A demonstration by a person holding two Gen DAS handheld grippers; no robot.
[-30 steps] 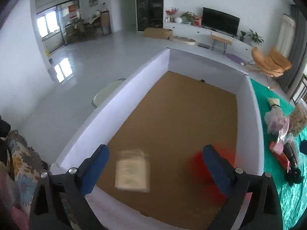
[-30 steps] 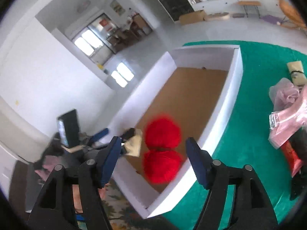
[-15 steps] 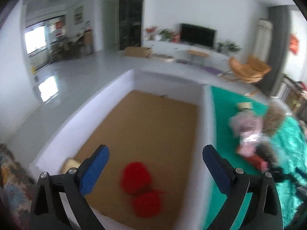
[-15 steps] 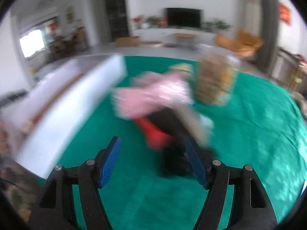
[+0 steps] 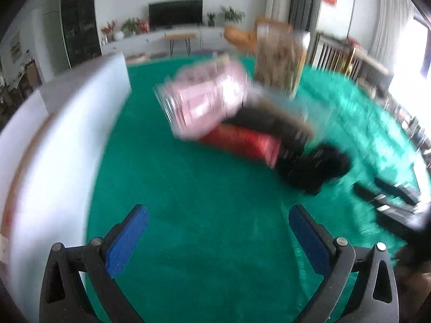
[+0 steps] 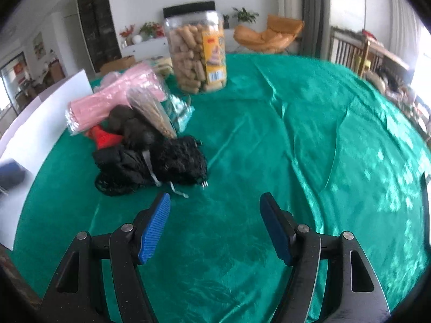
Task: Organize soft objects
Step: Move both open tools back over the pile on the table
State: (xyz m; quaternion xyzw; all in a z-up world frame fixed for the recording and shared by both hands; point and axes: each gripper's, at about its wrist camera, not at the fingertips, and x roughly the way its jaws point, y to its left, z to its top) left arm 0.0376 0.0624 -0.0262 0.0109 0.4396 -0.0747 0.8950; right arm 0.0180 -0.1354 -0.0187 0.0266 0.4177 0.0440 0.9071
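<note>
left tongs [image 5: 218, 231]: jaws spread wide and empty, just been opening a bit more, only green cloth [image 5: 204, 188] between the blue pads
right tongs [image 6: 215, 215]: roughly half open, nothing in them, bare cloth between the pads too
soft pile: sits ahead and left of the right tongs; black knitted thing [image 6: 180, 158] nearest, dark jacket-like bundle [image 6: 118, 164] touching its left side
behind that: something red [image 6: 103, 137] and a pink wrapped pack [image 6: 113, 99], further from the tips
snack jar [image 6: 198, 53]: upright, far end, past the pile
white box [image 5: 67, 123]: its wall runs along the left of the left tongs; that view is pretty blurry
</note>
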